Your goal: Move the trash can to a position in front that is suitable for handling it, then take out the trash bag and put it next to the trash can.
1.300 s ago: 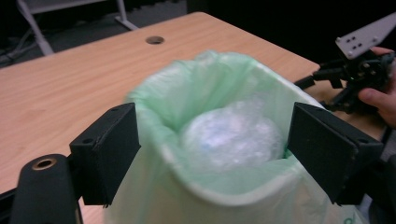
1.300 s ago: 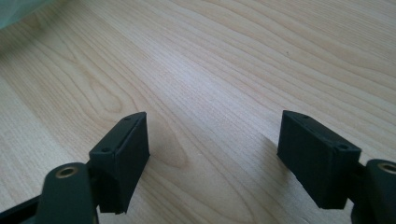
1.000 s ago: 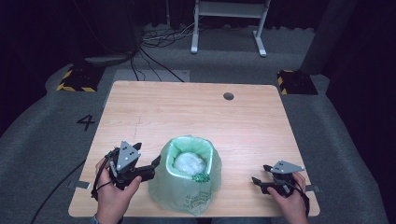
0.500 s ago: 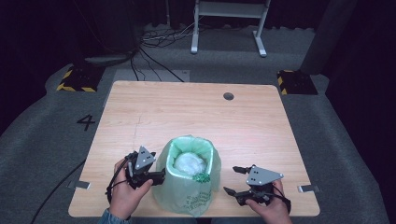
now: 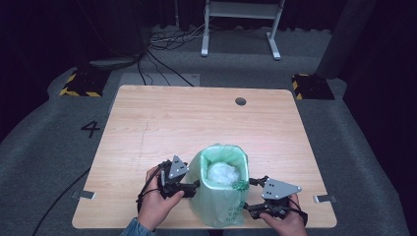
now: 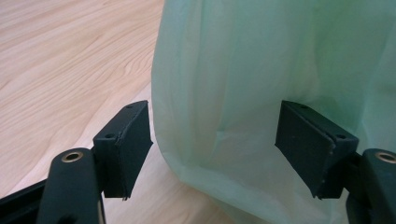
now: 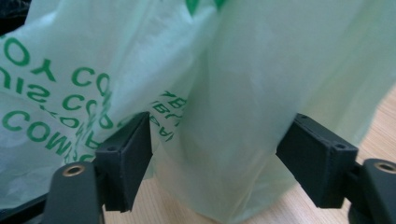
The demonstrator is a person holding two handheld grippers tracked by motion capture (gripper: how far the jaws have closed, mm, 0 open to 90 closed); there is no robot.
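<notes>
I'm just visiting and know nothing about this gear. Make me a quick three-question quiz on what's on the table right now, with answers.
1. True or false: the left gripper has its jaws clamped shut.
2. What lies inside the green bag? A) a red ball B) something white and crumpled C) a metal spoon
3. Fill in: the bag stands on the wooden table ______ the two grippers.

Key
1. False. In both gripper views the jaws stand wide apart with the bag's side in front of them; the same goes for the right gripper.
2. B, the white wad.
3. Between.
</notes>
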